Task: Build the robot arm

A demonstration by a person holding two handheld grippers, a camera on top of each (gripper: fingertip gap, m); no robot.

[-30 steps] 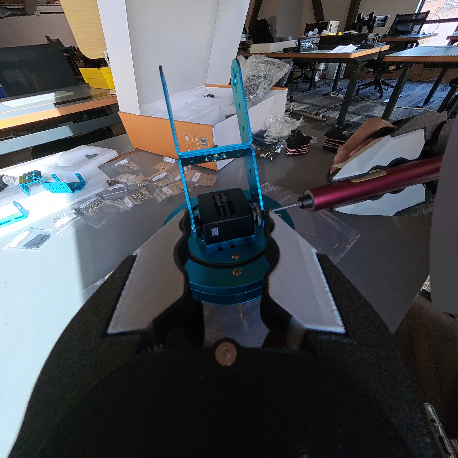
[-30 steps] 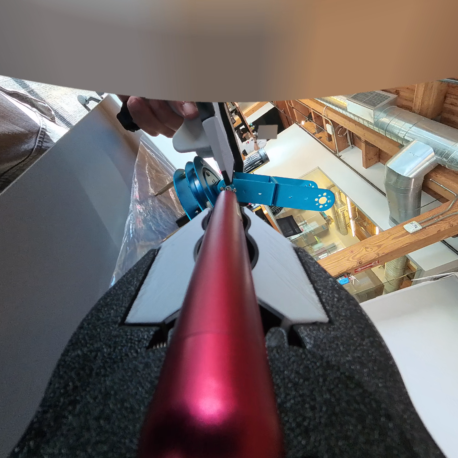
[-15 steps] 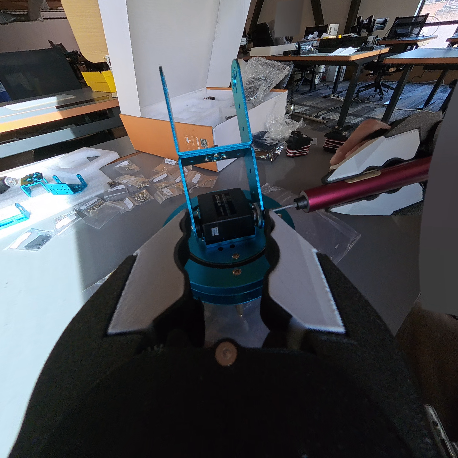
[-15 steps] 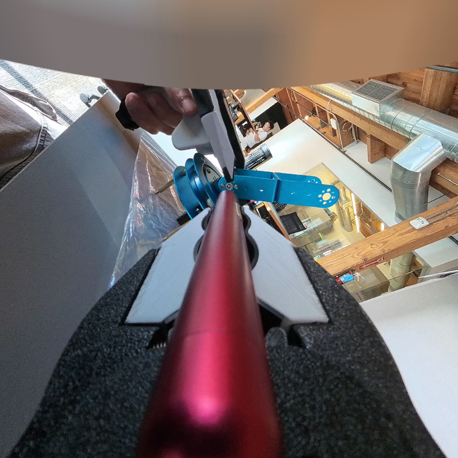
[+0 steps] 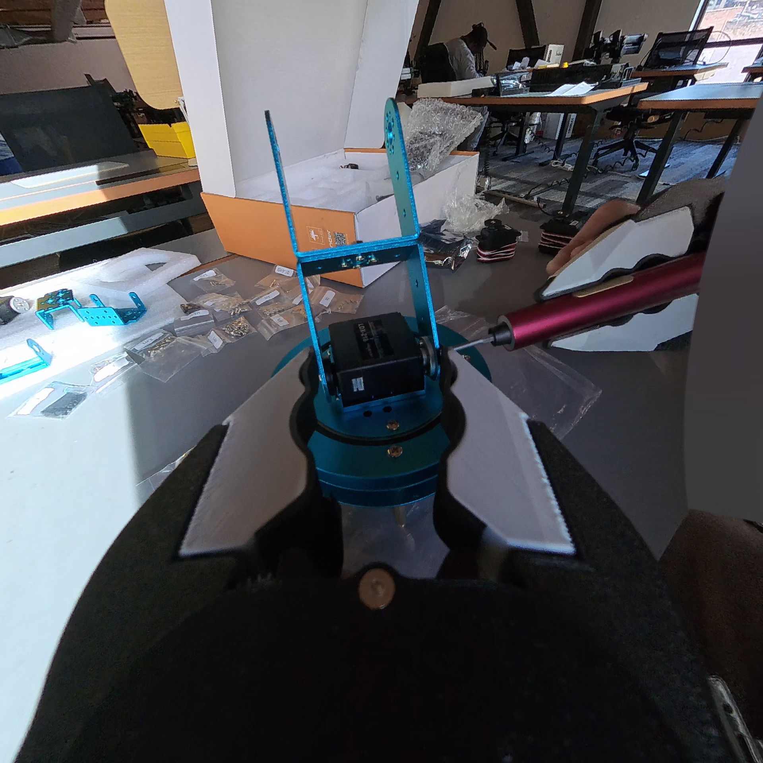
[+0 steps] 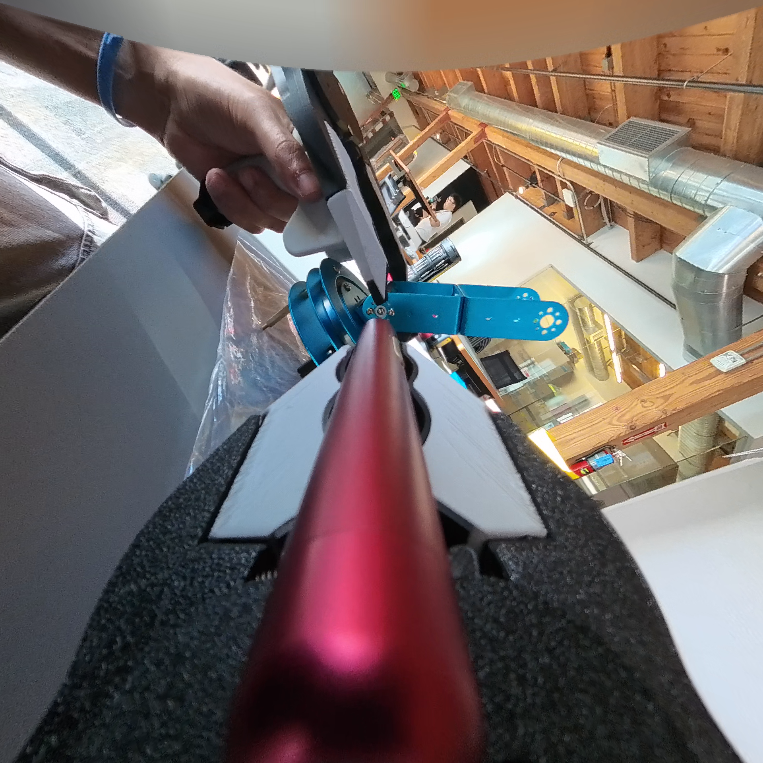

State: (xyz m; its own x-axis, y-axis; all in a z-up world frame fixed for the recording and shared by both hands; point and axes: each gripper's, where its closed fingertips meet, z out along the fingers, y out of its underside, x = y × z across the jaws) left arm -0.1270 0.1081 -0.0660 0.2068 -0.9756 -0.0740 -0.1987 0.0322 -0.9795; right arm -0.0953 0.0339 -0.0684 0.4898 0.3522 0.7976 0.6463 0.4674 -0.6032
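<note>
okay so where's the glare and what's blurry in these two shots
Left wrist view: sunlight washes out the table at left, whitening the foam sheet; servo sharp. Right wrist view: red screwdriver soft and blurred near the lens, with a bright sheen; blue bracket crisp.

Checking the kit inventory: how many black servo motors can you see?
3. A mounted servo sits inside the blue assembly held by the left gripper. A left loose servo and a right loose servo stand on the table right of the open box. More may hide inside it.

Left tool (image 5: 377, 408) is clamped and level; right tool (image 6: 377, 371) is clamped, pointing toward it.
</note>
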